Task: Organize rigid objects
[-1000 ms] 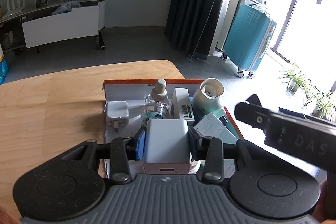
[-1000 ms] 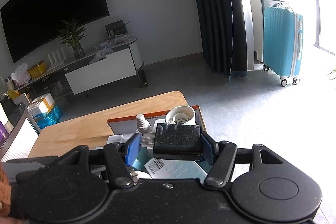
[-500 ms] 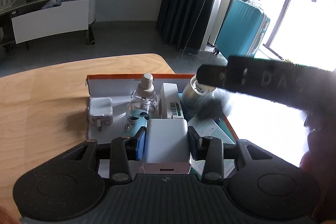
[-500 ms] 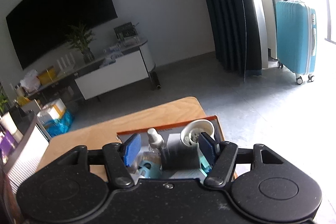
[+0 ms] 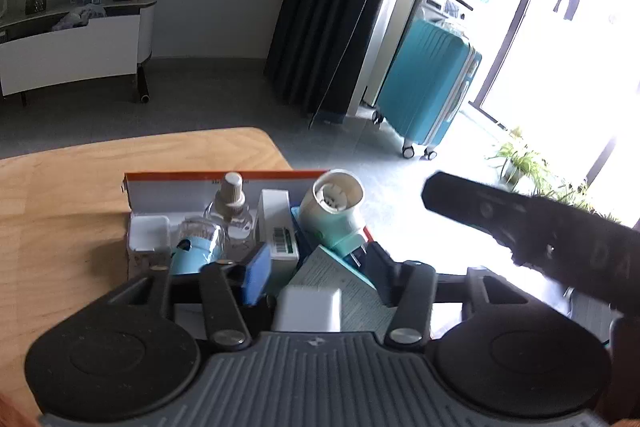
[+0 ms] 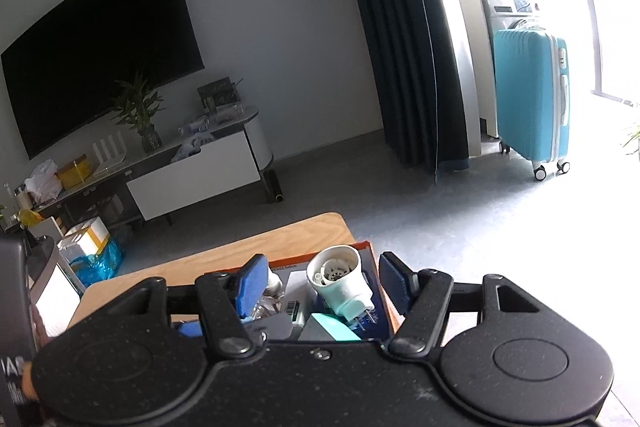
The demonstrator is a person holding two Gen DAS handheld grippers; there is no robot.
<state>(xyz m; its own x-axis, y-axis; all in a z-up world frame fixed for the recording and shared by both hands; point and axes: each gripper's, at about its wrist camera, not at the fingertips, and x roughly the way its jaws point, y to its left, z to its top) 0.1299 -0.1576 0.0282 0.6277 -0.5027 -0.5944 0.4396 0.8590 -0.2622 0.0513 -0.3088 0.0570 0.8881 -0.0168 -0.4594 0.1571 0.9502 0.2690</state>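
An orange-rimmed white box (image 5: 208, 176) at the wooden table's corner holds several small items: a clear bottle with a beige cap (image 5: 229, 193), a white and teal plug-in device (image 5: 334, 205), a white barcoded carton (image 5: 278, 227), a white charger (image 5: 146, 233). My left gripper (image 5: 318, 273) is open above the box; a white adapter (image 5: 308, 309) lies loose between its fingers. My right gripper (image 6: 322, 281) is open and empty above the same box (image 6: 362, 247), over the plug-in device (image 6: 342, 281).
The wooden table (image 5: 60, 195) extends to the left. The right gripper's black body (image 5: 540, 239) hangs at the right of the left wrist view. A teal suitcase (image 6: 530, 95), dark curtain and TV stand (image 6: 192, 171) lie beyond the table.
My left gripper has opened and let go of the white adapter, which now lies in the box. My right gripper let go of a black block earlier and has drawn back, open.
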